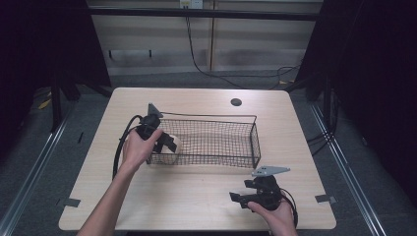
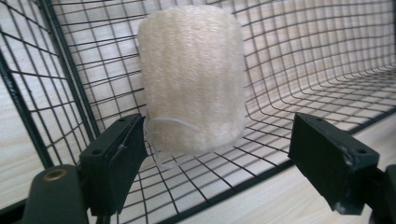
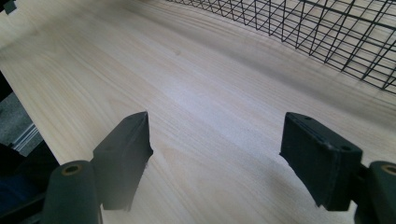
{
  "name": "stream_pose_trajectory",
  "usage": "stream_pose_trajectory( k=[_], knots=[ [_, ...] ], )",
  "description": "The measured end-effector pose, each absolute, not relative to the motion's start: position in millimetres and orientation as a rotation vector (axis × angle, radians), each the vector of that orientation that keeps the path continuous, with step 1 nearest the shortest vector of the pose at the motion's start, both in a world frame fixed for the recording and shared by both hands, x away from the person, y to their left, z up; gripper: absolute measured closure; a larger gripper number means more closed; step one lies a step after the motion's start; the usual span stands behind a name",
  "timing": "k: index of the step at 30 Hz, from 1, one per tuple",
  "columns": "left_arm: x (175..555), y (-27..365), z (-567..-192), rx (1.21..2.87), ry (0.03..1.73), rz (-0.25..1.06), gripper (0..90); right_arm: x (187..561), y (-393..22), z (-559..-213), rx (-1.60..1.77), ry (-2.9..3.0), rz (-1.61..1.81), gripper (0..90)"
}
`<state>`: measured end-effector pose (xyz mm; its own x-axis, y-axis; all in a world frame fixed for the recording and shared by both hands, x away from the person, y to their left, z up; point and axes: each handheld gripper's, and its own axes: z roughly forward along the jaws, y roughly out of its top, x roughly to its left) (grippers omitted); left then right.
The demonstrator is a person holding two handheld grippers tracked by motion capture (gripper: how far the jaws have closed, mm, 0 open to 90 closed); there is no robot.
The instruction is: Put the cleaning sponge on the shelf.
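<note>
A black wire basket (image 1: 236, 117) stands in the middle of the wooden table (image 1: 196, 191). A cream, fibrous loofah-like cylinder (image 2: 194, 79) rests inside the basket's left end (image 1: 173, 151). My left gripper (image 1: 166, 142) reaches into that end; its jaws stand open, wider than the cylinder, whose near end lies just beyond and between the fingertips (image 2: 116, 154). My right gripper (image 1: 246, 199) is held low over the table's front right, open, with bare wood between its jaws (image 3: 215, 154).
A round cable hole (image 1: 236, 102) sits near the table's far edge. The basket's mesh wall (image 3: 327, 32) runs ahead of the right gripper. Cables trail from both grippers. Dark floor and rails surround the table.
</note>
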<state>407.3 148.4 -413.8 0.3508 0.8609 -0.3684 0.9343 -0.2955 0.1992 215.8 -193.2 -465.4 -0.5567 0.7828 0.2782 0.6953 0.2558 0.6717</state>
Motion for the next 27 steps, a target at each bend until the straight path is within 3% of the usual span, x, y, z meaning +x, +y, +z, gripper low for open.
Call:
stream_pose_trajectory(
  k=[18,27],
  knots=[
    [396.1,168.1,-397.6,2.214,1.399,-0.280,18.7,216.0,-192.9,-465.6,1.425,2.395,1.185,23.9],
    [388.8,178.0,-390.7,2.245,1.291,-0.214,17.7,216.1,-193.0,-465.7,1.426,2.395,1.187,23.9]
  ],
)
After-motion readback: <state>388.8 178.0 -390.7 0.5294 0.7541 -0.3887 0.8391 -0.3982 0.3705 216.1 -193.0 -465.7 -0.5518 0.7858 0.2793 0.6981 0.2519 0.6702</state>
